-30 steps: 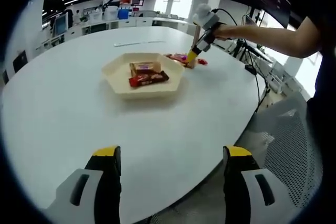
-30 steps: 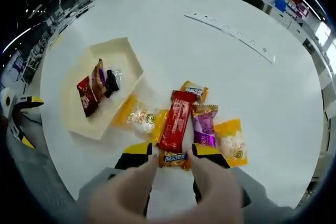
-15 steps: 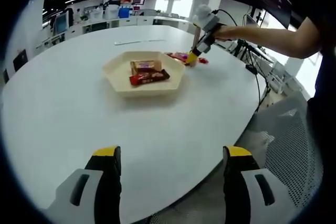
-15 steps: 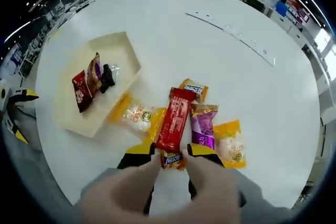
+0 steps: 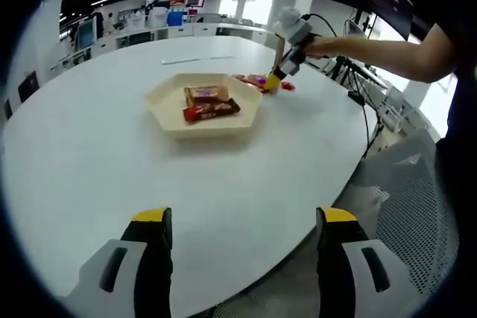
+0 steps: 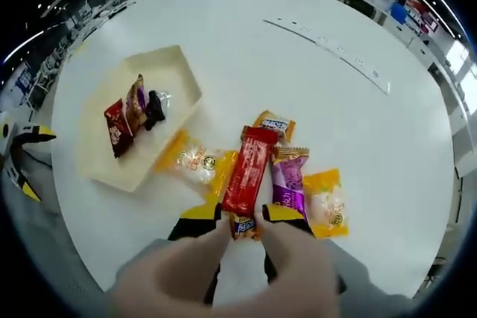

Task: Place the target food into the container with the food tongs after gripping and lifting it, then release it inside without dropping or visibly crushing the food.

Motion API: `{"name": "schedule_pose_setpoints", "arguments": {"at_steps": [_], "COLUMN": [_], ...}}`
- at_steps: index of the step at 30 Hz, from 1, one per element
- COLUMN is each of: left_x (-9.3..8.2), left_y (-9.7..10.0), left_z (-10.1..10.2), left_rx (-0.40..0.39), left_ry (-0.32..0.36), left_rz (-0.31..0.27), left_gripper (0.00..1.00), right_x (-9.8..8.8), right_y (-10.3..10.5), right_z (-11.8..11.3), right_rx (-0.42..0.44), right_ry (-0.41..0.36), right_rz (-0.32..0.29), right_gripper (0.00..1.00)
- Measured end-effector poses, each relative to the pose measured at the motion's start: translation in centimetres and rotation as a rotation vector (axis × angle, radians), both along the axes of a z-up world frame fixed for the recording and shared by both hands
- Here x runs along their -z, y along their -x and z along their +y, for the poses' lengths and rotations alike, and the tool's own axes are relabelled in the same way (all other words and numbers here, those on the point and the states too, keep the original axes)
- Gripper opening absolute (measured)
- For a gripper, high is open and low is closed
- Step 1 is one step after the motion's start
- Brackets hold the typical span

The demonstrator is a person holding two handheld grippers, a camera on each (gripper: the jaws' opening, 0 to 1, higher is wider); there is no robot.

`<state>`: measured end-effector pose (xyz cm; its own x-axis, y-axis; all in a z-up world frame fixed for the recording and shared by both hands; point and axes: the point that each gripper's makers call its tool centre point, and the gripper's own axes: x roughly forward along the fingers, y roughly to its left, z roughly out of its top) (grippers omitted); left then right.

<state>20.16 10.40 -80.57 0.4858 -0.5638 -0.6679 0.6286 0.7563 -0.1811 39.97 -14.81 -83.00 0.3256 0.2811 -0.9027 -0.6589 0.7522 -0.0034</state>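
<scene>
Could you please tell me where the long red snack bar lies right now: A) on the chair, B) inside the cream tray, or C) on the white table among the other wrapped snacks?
C: the long red snack bar lies on the white table among wrapped snacks, outside the cream tray.

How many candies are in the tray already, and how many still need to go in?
Three wrapped snacks already lie in the cream tray. The right gripper, holding the tongs, is closing them on a small orange-wrapped candy, not yet lifted. Beside it on the table, the red bar, purple candy and other yellow-wrapped pieces are left.
</scene>
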Motion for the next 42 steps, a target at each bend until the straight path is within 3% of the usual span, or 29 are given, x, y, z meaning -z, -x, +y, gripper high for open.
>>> {"name": "schedule_pose_setpoints", "arguments": {"at_steps": [17, 42], "left_x": [-0.2, -0.5], "left_y": [-0.1, -0.3], "left_z": [-0.1, -0.1], "left_rx": [0.008, 0.008], "left_ry": [-0.005, 0.001], "left_rz": [-0.016, -0.037], "left_gripper": [0.75, 0.75], "right_x": [-2.6, -8.4], "right_y": [-0.5, -2.3], "right_z": [-0.6, -0.4], "right_rx": [0.003, -0.026], "right_ry": [0.002, 0.007], "right_rz": [-0.05, -0.167], "right_gripper": [0.21, 0.2]}}
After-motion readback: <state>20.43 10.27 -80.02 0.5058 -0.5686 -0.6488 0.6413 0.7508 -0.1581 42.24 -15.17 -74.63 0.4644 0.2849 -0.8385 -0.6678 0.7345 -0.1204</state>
